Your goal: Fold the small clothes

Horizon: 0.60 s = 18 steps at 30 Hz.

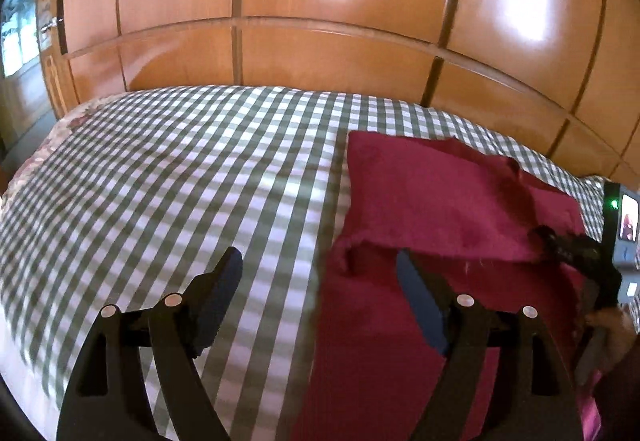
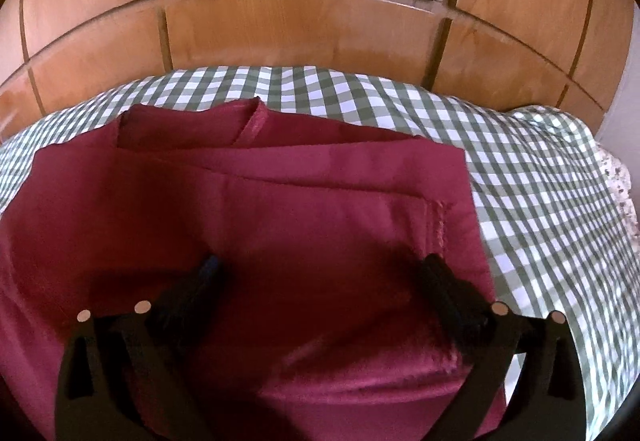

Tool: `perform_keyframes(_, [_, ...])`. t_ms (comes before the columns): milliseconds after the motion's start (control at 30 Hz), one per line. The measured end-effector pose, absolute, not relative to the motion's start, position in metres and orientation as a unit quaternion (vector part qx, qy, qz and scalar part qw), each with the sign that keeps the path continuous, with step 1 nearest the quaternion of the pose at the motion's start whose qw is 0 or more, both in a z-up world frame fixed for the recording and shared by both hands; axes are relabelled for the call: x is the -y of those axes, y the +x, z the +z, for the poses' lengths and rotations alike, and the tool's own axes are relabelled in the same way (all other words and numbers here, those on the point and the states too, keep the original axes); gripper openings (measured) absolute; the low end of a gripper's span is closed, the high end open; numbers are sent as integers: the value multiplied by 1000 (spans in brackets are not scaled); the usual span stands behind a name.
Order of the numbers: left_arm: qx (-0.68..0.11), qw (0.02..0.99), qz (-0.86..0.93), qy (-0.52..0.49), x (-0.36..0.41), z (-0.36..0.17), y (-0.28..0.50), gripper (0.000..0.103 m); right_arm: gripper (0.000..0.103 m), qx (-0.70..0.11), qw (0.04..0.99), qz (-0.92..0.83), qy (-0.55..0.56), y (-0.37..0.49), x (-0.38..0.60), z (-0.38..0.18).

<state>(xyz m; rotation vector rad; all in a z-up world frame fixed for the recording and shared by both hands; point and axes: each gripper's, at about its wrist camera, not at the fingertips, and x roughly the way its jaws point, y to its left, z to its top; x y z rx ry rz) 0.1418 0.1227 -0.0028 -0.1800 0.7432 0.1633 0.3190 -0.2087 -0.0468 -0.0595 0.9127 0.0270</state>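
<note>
Both grippers gape empty: left gripper [image 1: 320,277], right gripper [image 2: 320,273]. We pinch the maroon garment [image 2: 248,209] by matching corners.

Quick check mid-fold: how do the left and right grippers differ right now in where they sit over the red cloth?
The left gripper straddles the edge of the red cloth, one finger over the checked bedcover; the right gripper has both fingers over the cloth. The right gripper's fingers stand wider apart than the left's. Both are open and hold nothing.
</note>
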Motion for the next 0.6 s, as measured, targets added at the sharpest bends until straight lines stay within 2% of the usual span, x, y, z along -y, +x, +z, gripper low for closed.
perform_keyframes(233, [-372,921,76,-85,-125,-9,114,78,101,-434,900,33,-9,280,212,-30])
perform_keyframes(600, [-403,909,64,-83,-129,-35,88,78,101,-472,881,40,-11,224,246,-23])
